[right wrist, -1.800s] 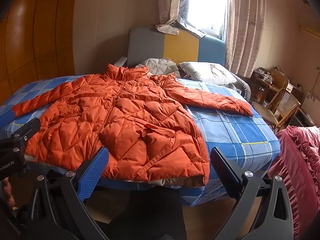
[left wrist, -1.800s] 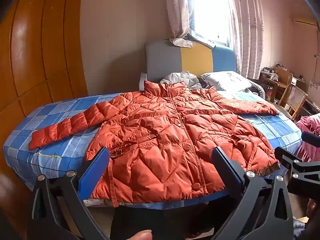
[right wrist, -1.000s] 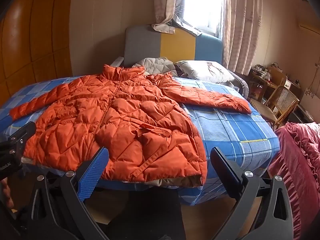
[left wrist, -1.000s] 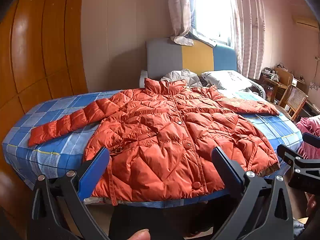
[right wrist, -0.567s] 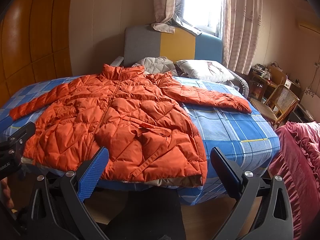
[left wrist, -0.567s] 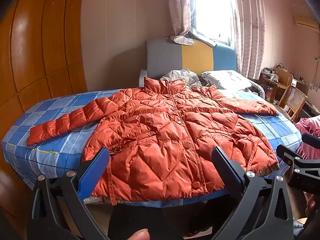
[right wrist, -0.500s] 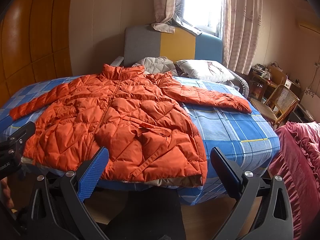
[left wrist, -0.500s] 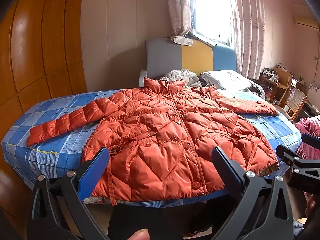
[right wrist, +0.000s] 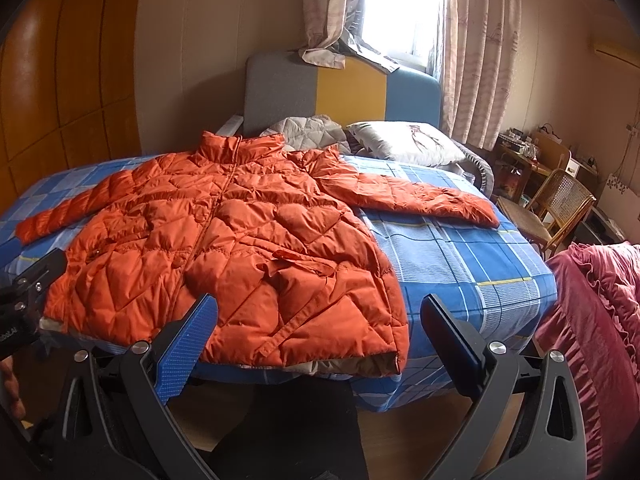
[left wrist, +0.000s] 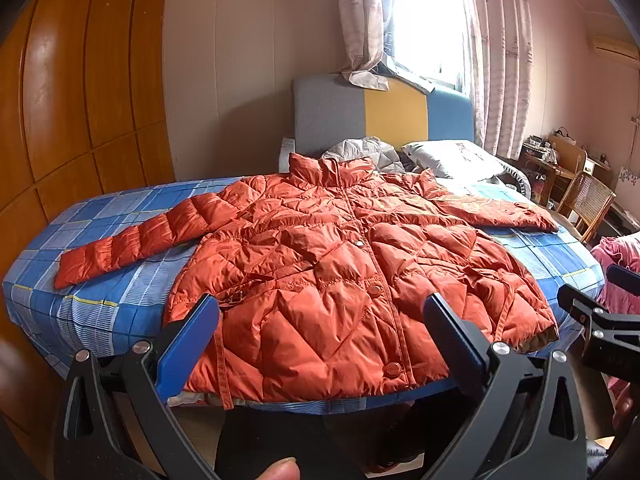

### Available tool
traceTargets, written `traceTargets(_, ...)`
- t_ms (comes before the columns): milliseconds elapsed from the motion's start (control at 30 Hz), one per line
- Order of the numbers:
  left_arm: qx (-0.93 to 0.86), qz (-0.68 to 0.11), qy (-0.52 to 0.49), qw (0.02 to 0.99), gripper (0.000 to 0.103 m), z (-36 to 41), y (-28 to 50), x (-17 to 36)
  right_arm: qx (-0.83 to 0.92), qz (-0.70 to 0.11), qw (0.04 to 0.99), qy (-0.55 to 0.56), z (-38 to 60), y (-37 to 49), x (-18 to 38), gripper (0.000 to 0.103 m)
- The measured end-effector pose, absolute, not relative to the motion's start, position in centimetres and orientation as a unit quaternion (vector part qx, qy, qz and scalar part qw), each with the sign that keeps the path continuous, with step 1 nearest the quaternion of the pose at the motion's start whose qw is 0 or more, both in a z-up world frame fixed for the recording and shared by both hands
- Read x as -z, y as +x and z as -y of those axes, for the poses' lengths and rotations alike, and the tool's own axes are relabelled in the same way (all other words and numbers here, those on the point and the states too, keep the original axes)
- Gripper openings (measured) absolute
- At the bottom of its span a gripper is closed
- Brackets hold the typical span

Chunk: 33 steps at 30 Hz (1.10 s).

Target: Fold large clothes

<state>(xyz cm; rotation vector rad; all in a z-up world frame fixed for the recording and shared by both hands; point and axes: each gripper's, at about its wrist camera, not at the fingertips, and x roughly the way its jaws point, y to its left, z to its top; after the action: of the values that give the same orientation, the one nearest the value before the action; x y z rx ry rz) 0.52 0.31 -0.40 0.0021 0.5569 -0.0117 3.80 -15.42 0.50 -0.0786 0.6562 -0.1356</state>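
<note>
An orange quilted puffer jacket lies flat and face up on the bed, buttoned, both sleeves spread out; it also shows in the right wrist view. Its hem hangs at the bed's near edge. My left gripper is open and empty, held in front of the hem. My right gripper is open and empty, in front of the jacket's right hem corner. Each gripper shows at the edge of the other's view.
The bed has a blue checked sheet and a grey, yellow and blue headboard. A pillow and grey quilt lie at its head. A wooden wardrobe stands left. A wicker chair and a pink blanket are right.
Both views have shifted only slightly. The jacket lies as before and both grippers stay open.
</note>
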Motion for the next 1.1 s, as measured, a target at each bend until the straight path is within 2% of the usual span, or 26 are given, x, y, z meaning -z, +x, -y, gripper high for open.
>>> traceTargets(1100, -0.012, -0.283, -0.01, 0.959, 0.101, -1.8, 1.6, 1.4, 0.09, -0.349, 0.932, -0.028, 17.6, 5.5, 1.2, 0.1)
